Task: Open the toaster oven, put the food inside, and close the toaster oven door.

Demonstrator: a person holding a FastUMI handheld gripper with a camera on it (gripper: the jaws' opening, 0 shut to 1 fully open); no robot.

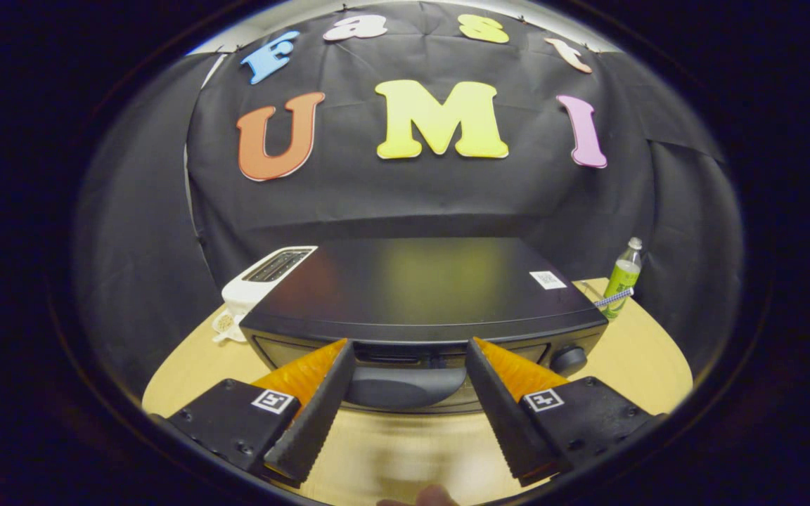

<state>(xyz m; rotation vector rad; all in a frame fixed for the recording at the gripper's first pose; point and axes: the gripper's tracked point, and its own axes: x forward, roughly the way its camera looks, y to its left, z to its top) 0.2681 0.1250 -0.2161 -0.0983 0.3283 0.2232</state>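
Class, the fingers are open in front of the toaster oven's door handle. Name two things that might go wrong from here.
1. The gripper is open, with the fingers on either side of the door handle and not yet pressing it; a shallow grip on its rounded surface might slip when pulling.
2. The white toaster sits close beside the toaster oven, and a green bottle stands on its other side; a hard pull could shift the oven and jostle them.

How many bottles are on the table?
1. A small green plastic bottle with a white cap stands on the round wooden table, behind the black toaster oven, opposite the white toaster. More may hide behind the oven. The gripper, jaws open, flanks the oven's door handle.
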